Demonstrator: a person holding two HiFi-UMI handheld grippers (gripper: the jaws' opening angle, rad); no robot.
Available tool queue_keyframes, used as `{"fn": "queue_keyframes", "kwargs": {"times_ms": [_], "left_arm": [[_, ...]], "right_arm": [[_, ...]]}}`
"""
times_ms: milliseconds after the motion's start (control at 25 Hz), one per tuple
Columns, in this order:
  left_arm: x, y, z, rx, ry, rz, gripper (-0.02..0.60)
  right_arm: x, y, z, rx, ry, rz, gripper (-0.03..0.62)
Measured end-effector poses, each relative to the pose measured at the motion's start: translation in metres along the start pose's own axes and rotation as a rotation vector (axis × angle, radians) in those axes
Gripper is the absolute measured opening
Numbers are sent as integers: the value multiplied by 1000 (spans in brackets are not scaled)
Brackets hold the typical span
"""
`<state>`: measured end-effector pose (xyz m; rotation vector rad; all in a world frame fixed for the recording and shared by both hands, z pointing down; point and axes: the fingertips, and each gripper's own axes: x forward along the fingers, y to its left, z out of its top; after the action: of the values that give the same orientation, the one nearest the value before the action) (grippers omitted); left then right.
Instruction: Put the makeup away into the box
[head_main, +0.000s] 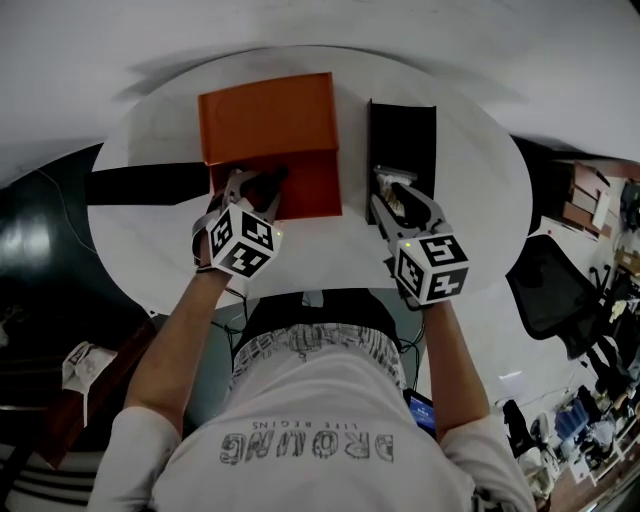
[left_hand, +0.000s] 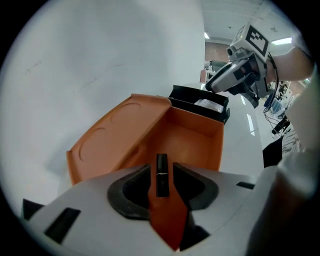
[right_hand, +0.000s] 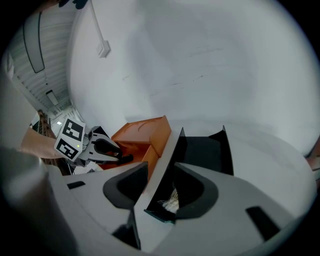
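Observation:
An orange box (head_main: 268, 120) lies open on the white table, lid flat toward the far side, tray (left_hand: 195, 140) near me. My left gripper (head_main: 262, 182) hangs over the tray's near end. A black lipstick (left_hand: 161, 175) stands upright between its jaws, with a slim gap on each side, so the gripper (left_hand: 161, 184) is open. To the right is an open black box (head_main: 402, 135) holding something pale and crumpled (right_hand: 172, 200). My right gripper (right_hand: 161, 182) straddles the black box's (right_hand: 205, 150) left wall at the near end, and the wall fills the gap between its jaws.
The round white table (head_main: 480, 190) ends close behind both hands. A black office chair (head_main: 550, 285) stands beyond its right edge, and dark floor and clutter show at the left. The two boxes lie side by side with a narrow strip of table between them.

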<state>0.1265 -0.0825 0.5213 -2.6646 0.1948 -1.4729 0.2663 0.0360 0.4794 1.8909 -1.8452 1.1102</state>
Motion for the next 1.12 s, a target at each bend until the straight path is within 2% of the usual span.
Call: {"fn": "queue_keyframes", "kwargs": {"times_ms": [320, 640, 880, 1120], "left_arm": [[-28, -6, 7, -1, -67, 18, 170], [-65, -3, 6, -65, -195, 69, 170], [-95, 2, -23, -128, -231, 104, 169], [-123, 11, -75, -209, -224, 153, 169]], "right_arm": [[-6, 17, 5, -33, -16, 13, 173], [-2, 51, 6, -88, -13, 54, 173], [11, 94, 7, -150, 6, 111, 173], [27, 143, -1, -210, 37, 170, 176]]}}
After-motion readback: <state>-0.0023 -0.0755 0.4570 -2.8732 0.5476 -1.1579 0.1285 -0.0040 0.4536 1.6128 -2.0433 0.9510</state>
